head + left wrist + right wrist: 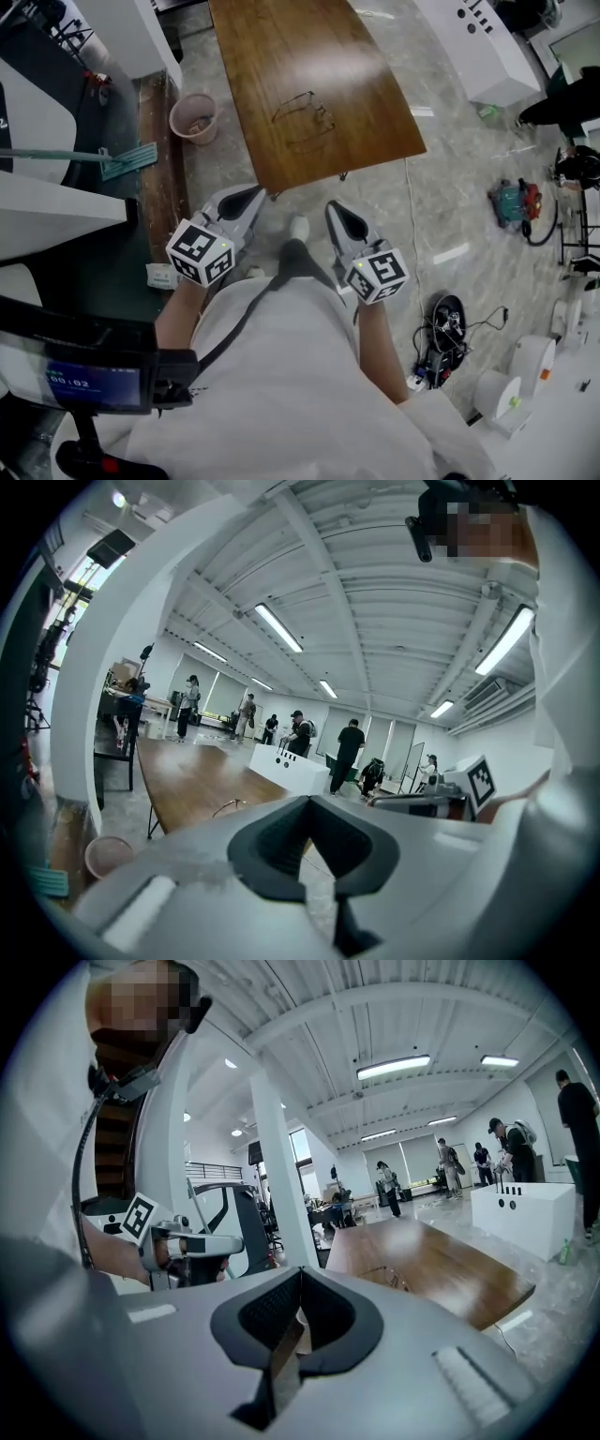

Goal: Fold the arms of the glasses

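Observation:
A pair of thin wire-framed glasses (pixel 305 119) lies on the brown wooden table (pixel 281 56) with its arms spread open. The glasses (pixel 228 807) show small at the table's near end in the left gripper view. In the right gripper view the glasses (pixel 389 1277) sit on the same table (pixel 441 1265). My left gripper (pixel 246 199) and right gripper (pixel 336 214) hover side by side over the floor, short of the table's near edge, pointing toward it. Both are shut with nothing in them. The left gripper (pixel 308 801) and the right gripper (pixel 300 1273) have their jaws pressed together.
A pink bucket (pixel 194 117) stands on the floor left of the table, with a teal mop head (pixel 129 160) beside it. A white bench (pixel 478 47) lies to the right. Cables (pixel 441 330) and a teal tool (pixel 514 202) litter the floor. Several people (pixel 350 752) stand far off.

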Available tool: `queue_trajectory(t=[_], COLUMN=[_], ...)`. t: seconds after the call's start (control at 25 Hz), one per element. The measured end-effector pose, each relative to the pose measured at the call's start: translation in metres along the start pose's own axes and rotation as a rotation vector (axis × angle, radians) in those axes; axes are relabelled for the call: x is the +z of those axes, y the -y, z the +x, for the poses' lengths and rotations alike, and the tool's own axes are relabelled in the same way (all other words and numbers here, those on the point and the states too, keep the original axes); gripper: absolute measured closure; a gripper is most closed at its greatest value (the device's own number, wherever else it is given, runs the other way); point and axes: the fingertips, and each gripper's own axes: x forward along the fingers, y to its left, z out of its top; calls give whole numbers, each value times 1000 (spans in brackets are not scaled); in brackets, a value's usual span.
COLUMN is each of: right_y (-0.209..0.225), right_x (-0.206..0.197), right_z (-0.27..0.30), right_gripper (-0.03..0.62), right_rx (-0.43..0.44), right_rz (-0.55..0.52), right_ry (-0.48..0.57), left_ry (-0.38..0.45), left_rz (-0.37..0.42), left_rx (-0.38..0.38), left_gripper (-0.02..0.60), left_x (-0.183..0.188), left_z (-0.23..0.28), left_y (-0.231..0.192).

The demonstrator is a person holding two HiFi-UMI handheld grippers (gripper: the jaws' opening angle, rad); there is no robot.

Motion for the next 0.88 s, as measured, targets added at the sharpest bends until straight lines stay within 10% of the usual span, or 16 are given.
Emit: queue_trajectory(t=[0.88], right_y=[183], right_x=[39], right_z=[101], right_gripper=[585], right_rx=[221], right_rz=[-51], right_ry=[-119], left_ry=[-18], left_rz=[-17], left_rx=[224], left_gripper=[577], left_x=[38], left_z=[172], left_y=[-67])
